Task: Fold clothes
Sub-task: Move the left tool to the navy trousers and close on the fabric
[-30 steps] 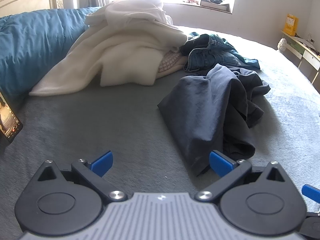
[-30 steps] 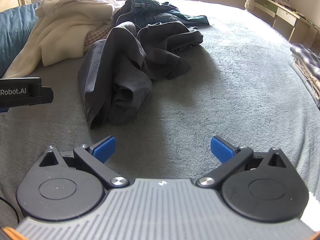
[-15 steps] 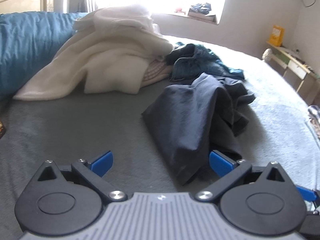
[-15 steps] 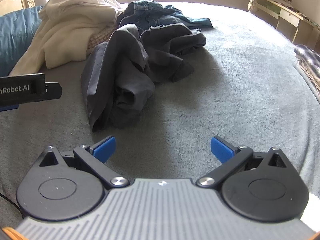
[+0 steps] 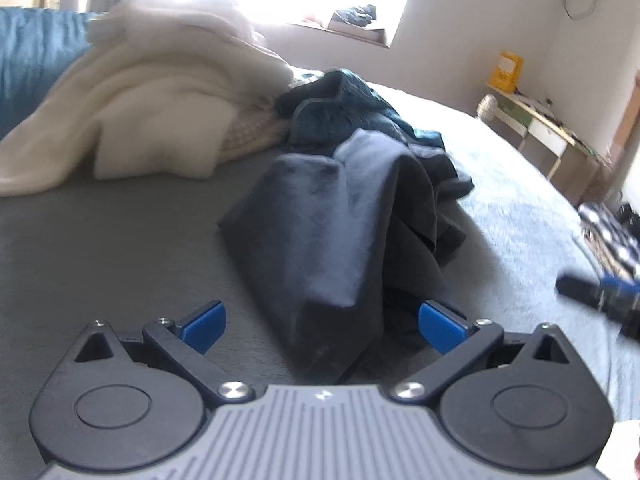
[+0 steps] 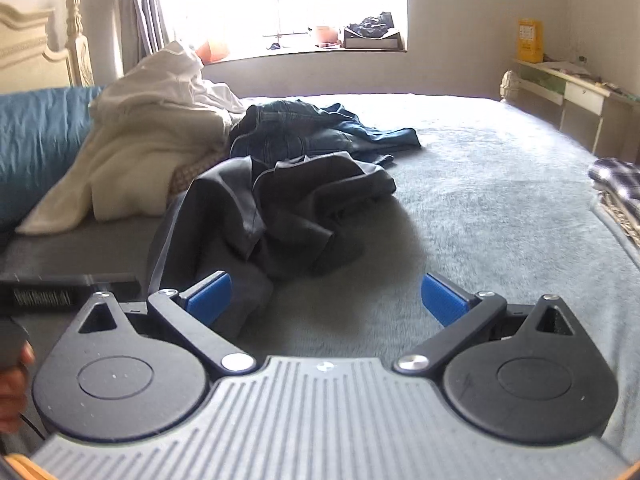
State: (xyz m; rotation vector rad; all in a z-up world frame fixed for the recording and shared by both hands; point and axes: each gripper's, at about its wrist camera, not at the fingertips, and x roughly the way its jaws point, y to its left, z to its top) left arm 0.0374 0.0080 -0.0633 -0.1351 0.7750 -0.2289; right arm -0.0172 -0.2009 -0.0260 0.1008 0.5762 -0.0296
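1. Dark grey garment [image 5: 340,240] lies crumpled on the grey bedspread [image 6: 500,200], near end between your left gripper [image 5: 322,326] fingers, nothing gripped, jaws wide open
2. Right gripper [image 6: 326,294] also wide open and empty, left pad just over the garment's near fold, rest over bare bedspread
3. Fabric looks thin, soft, limp: light, will sag and bunch, not slippery or fragile
4. Pinch a single layer at the near hem corner, one gripper per corner; layers overlap there, so avoid grabbing two
5. Jeans [image 6: 304,136] and cream pile [image 6: 140,152] sit behind, touching the garment's far end, so lifting may drag them
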